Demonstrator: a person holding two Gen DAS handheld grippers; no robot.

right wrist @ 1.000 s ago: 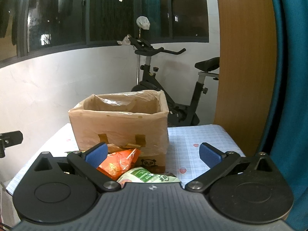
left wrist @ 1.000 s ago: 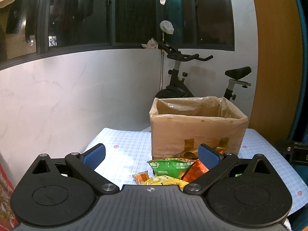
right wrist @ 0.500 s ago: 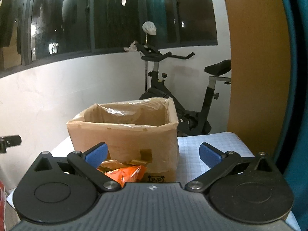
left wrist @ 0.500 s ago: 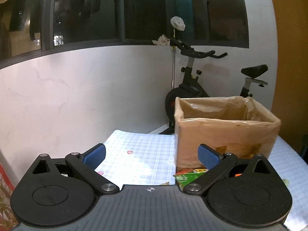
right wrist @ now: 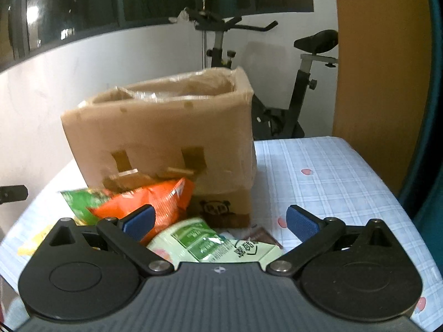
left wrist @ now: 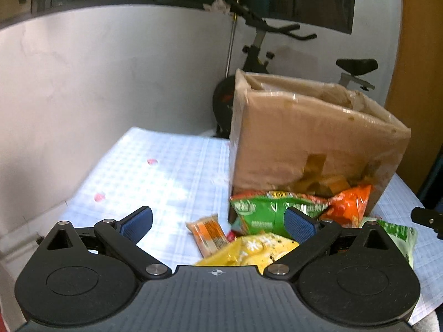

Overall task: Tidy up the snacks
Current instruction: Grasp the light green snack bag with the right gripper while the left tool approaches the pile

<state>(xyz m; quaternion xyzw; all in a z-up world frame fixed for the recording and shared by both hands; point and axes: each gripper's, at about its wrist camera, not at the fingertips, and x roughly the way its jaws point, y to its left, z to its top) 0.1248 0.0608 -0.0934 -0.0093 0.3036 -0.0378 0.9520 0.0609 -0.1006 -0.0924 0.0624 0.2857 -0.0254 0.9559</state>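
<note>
An open cardboard box (left wrist: 313,138) (right wrist: 163,135) stands on a blue checked tablecloth (left wrist: 155,171). Snack packs lie in front of it: a green bag (left wrist: 260,213), an orange bag (left wrist: 349,207) (right wrist: 155,202), a yellow bag (left wrist: 254,251), a small orange bar (left wrist: 209,232) and a pale green pack (right wrist: 205,243) (left wrist: 398,232). My left gripper (left wrist: 218,222) is open above the small bar and yellow bag, holding nothing. My right gripper (right wrist: 218,221) is open over the pale green pack, holding nothing. A small brown wrapper (right wrist: 260,236) lies beside that pack.
An exercise bike (left wrist: 265,44) (right wrist: 301,88) stands behind the table against a white wall. A wooden panel (right wrist: 376,55) rises at the right. The cloth to the left of the box (left wrist: 138,166) and to its right (right wrist: 318,171) is bare.
Both grippers have tilted down and moved closer to the table, so the snack pile fills more of each view. Both stay open.
</note>
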